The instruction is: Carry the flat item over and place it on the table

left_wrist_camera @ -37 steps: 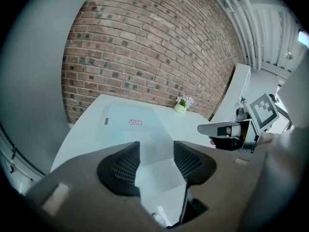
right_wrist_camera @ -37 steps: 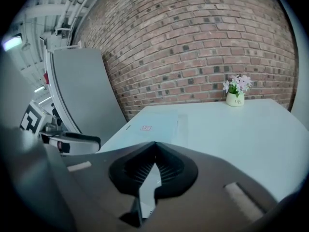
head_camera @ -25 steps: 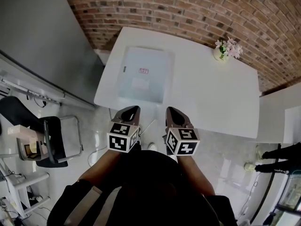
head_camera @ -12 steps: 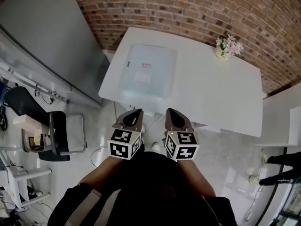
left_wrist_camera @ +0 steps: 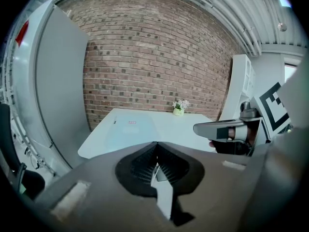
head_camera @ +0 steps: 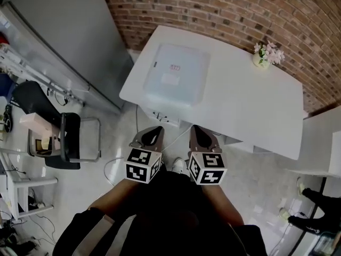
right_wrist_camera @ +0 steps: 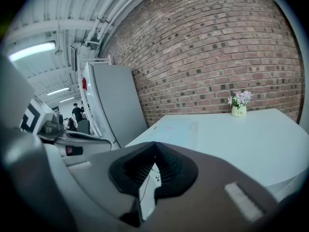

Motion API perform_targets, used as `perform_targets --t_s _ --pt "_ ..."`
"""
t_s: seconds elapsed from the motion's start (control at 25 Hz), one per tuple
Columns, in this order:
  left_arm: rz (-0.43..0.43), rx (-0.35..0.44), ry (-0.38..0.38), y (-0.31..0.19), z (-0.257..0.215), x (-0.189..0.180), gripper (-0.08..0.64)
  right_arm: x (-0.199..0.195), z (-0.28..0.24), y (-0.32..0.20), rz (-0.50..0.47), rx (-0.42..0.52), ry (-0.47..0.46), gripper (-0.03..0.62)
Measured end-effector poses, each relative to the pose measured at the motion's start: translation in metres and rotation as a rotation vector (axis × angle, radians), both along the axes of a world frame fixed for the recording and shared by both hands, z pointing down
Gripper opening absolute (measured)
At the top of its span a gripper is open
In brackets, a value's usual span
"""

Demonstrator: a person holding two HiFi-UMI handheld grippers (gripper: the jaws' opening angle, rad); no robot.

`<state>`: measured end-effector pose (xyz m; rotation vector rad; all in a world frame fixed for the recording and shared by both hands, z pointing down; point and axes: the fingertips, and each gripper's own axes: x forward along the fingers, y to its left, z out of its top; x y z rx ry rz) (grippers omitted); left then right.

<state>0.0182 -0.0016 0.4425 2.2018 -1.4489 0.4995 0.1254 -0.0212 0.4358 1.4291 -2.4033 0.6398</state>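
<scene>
Red brick wall (head_camera: 213, 9) behind white rectangular bench (head_camera: 245, 105), pale flat rectangular sheet (head_camera: 176, 76) lying there well ahead of closed, empty fingers of left gripper (head_camera: 156, 129) and right gripper (head_camera: 195, 128).

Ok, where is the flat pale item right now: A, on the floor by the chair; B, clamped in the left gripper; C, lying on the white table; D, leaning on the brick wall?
C: the flat item lies on the white table, toward its left end in the head view.
</scene>
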Motion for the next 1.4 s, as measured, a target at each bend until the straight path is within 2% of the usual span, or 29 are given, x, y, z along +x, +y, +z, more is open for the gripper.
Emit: perform_targets --t_s 0.2,0.56,1.04,1.4 --pt "-0.017 0.011 -0.012 0.005 -0.006 -0.013 0.003 -0.013 -0.003 0.003 -0.010 0.008 -0.004 0.000" --pt "0.014 0.039 -0.008 0.019 -0.015 -0.043 0.003 -0.041 -0.010 0.017 0.032 0.022 0.001 0.000" --pt "0.082 0.092 0.007 0.057 -0.029 -0.109 0.003 -0.101 -0.025 0.077 0.131 0.053 0.052 0.000" --pt "0.114 0.135 0.031 0.095 -0.036 -0.141 0.003 -0.133 -0.032 0.128 0.174 0.072 0.075 0.000"
